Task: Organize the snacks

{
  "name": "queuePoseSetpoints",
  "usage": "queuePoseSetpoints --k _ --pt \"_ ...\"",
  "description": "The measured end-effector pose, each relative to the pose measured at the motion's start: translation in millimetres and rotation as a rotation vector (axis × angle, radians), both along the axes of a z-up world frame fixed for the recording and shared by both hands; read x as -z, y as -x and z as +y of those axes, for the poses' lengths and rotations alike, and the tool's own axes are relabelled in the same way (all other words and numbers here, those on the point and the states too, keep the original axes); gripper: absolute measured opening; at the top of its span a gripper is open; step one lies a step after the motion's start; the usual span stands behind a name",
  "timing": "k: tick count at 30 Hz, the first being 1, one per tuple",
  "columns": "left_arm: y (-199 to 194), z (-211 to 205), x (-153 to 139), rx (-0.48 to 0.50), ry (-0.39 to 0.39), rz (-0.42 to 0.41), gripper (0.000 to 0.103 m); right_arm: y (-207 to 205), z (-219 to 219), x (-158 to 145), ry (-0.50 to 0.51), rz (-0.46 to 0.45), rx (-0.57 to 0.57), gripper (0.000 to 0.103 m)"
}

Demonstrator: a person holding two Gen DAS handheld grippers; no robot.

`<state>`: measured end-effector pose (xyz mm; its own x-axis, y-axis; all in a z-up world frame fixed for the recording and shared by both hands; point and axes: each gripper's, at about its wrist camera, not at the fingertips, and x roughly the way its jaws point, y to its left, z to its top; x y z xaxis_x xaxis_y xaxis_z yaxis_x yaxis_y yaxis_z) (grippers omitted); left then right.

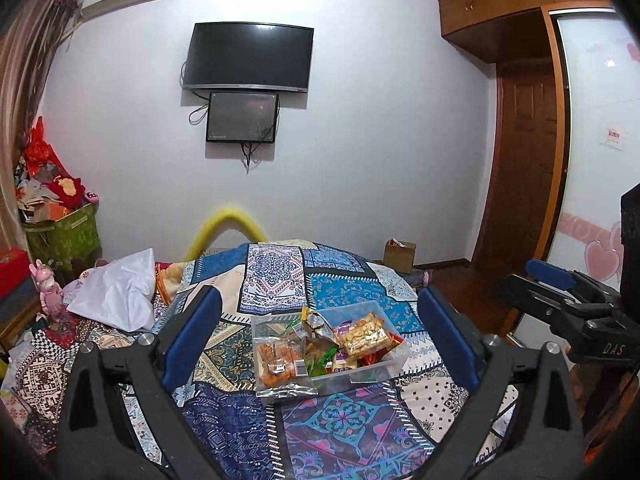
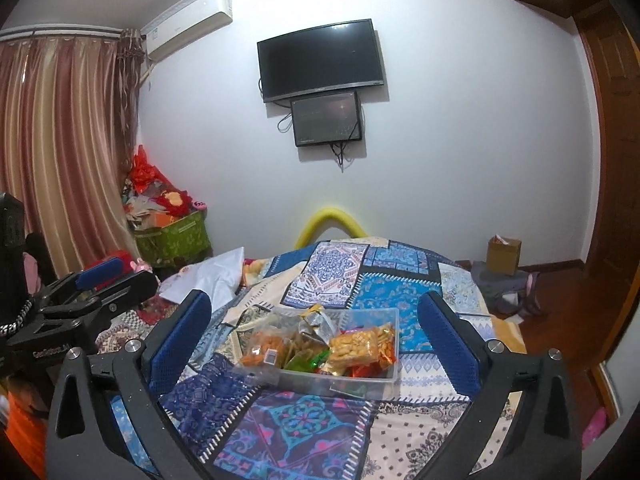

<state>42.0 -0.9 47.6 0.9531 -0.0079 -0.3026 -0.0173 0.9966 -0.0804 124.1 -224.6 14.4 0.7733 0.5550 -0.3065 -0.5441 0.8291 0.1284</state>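
Observation:
A clear plastic box (image 1: 394,362) (image 2: 390,368) sits on the patterned bedspread, filled with snack packets. On top lie a clear bag of yellow puffs (image 1: 362,334) (image 2: 356,346), an orange snack bag (image 1: 280,360) (image 2: 262,348) leaning over the left rim, a silver wrapper (image 1: 316,326) (image 2: 316,320) and green packets (image 2: 306,360). My left gripper (image 1: 320,334) is open and empty, held above the bed in front of the box. My right gripper (image 2: 314,338) is open and empty, also in front of the box. Each gripper shows at the edge of the other's view.
The patchwork bedspread (image 1: 328,420) (image 2: 300,424) covers the bed. A white cloth (image 1: 116,292) and clutter lie to the left, with a green bin (image 1: 64,232) of toys by the curtain. A cardboard box (image 2: 504,256) and clothes lie on the floor at the right. Screens hang on the wall.

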Motion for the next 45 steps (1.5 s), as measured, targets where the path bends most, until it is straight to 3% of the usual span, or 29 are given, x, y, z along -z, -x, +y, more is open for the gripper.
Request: queuePoseSetpoints --k 45 --pt "5.5 -7.1 5.3 0.009 0.004 0.013 0.1 12.0 -8.4 1.9 -0.003 0.009 0.008 0.103"
